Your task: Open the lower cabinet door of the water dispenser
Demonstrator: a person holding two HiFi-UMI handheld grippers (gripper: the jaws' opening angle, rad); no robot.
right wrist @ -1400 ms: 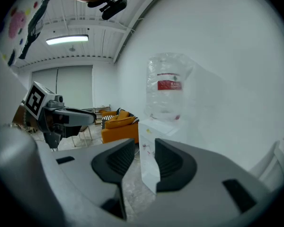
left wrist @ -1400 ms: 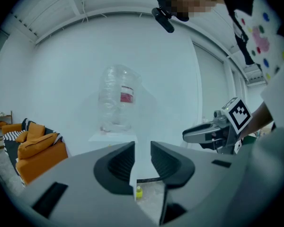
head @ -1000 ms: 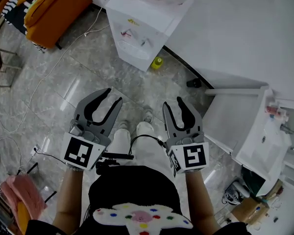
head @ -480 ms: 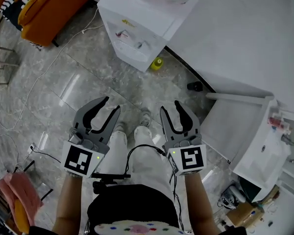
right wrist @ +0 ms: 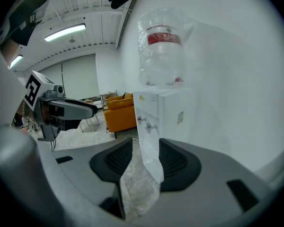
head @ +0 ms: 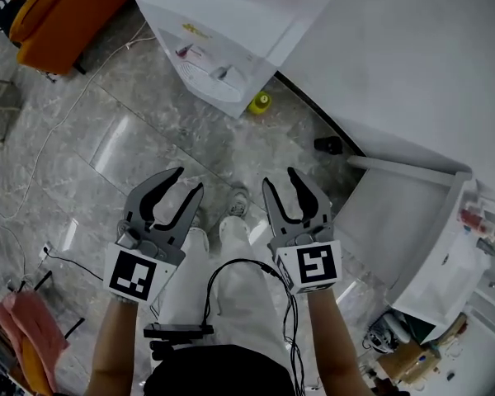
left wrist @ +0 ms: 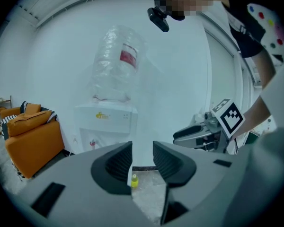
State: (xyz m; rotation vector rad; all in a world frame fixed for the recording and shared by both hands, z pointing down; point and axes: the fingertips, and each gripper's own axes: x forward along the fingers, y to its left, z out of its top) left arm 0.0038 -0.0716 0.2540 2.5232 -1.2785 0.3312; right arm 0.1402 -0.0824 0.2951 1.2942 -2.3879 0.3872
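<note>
A: Target condition?

B: White water dispenser (head: 223, 40) stands at the far end of the grey marble floor (head: 148, 139), backed against the white wall (head: 412, 48). Clear bottle (right wrist: 162, 46) with a red label sits inverted on top; two taps (head: 202, 63) on the front. The lower cabinet door looks closed, though its seam is hard to make out from here. A yellow bottle (head: 260, 101) stands on the floor just beside the base.

A: Grippers?

B: Side by side in front of the person, both aimed toward the dispenser and well apart from it. Left gripper (head: 190, 180): jaws partly apart, empty. Right gripper (head: 280, 177): jaws have just been opening, nothing between them.
</note>
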